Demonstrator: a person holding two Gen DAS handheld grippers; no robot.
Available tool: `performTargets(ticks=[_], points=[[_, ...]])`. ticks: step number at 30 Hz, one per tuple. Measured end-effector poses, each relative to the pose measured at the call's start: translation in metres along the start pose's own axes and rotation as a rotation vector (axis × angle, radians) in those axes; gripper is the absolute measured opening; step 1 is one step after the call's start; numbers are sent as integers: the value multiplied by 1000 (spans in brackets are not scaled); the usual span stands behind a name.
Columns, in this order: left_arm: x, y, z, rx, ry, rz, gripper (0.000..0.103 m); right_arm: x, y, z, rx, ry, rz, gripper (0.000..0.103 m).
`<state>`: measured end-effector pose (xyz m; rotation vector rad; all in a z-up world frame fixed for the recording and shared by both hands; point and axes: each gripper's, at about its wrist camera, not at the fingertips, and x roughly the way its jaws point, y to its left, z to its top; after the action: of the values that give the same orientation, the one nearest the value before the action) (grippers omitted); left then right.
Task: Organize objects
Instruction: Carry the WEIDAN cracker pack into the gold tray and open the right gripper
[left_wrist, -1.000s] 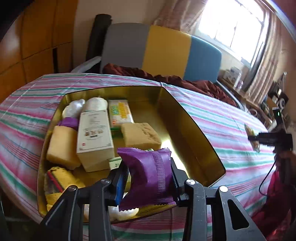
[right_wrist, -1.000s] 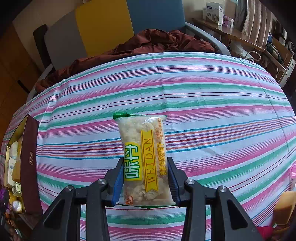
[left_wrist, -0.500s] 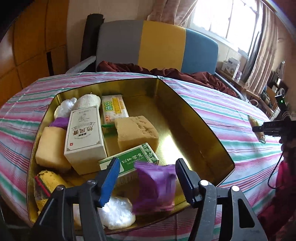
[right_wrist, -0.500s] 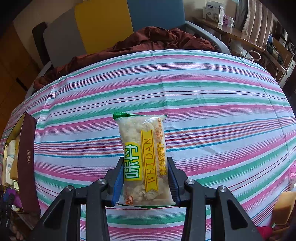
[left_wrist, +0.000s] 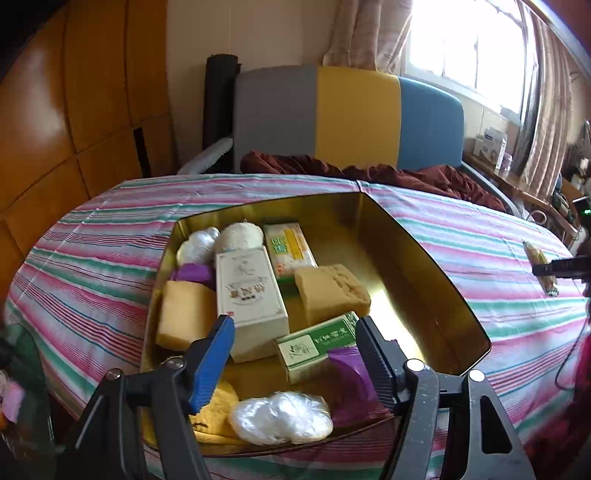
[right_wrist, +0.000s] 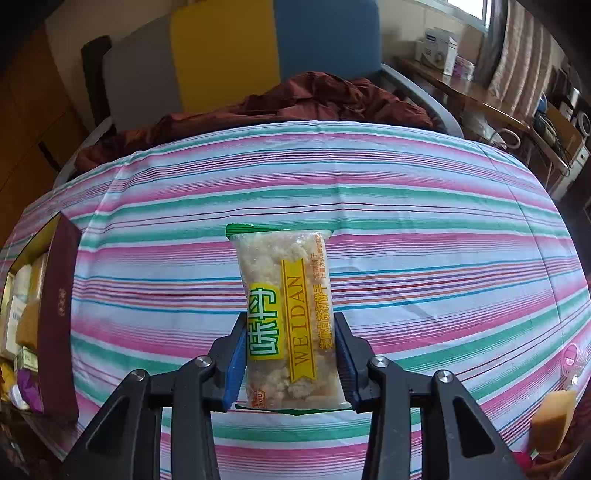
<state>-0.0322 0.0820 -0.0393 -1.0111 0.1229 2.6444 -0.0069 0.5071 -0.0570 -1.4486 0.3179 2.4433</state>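
My left gripper (left_wrist: 295, 334) is open and empty above the near end of a gold tin box (left_wrist: 436, 291). A purple snack packet (left_wrist: 349, 384) lies in the box just under the right finger, beside a green-and-white carton (left_wrist: 316, 343) and a clear plastic-wrapped item (left_wrist: 280, 417). My right gripper (right_wrist: 290, 341) is shut on a clear Weidan snack packet (right_wrist: 288, 314) with yellow labels, held above the striped tablecloth (right_wrist: 424, 229). That gripper and packet show small in the left wrist view (left_wrist: 543, 271). The box shows at the left edge of the right wrist view (right_wrist: 59, 314).
The box also holds a white carton (left_wrist: 249, 299), yellow sponges (left_wrist: 330, 293), white wrapped balls (left_wrist: 218, 242) and another Weidan packet (left_wrist: 290, 249). A grey, yellow and blue chair (left_wrist: 351, 118) with a maroon cloth stands behind the table. A sponge piece (right_wrist: 552, 417) shows at the right edge.
My left gripper opened and let go of the purple packet, which dropped into the box; the gripper then drew back and up. My right gripper kept its hold with little movement.
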Motion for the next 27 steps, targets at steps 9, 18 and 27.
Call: performTargets(ticks=[9,18,27], points=[[-13,23,1,-59,-19,33,79,-37,139,-9,-233,-63,200,42],[-21,44,-7,-103,-22,68,86,-32,242,-27,-314,-18,391,43],[-21,57,-8,-142,-22,91,100,1,258,-37,-289,27,321,43]])
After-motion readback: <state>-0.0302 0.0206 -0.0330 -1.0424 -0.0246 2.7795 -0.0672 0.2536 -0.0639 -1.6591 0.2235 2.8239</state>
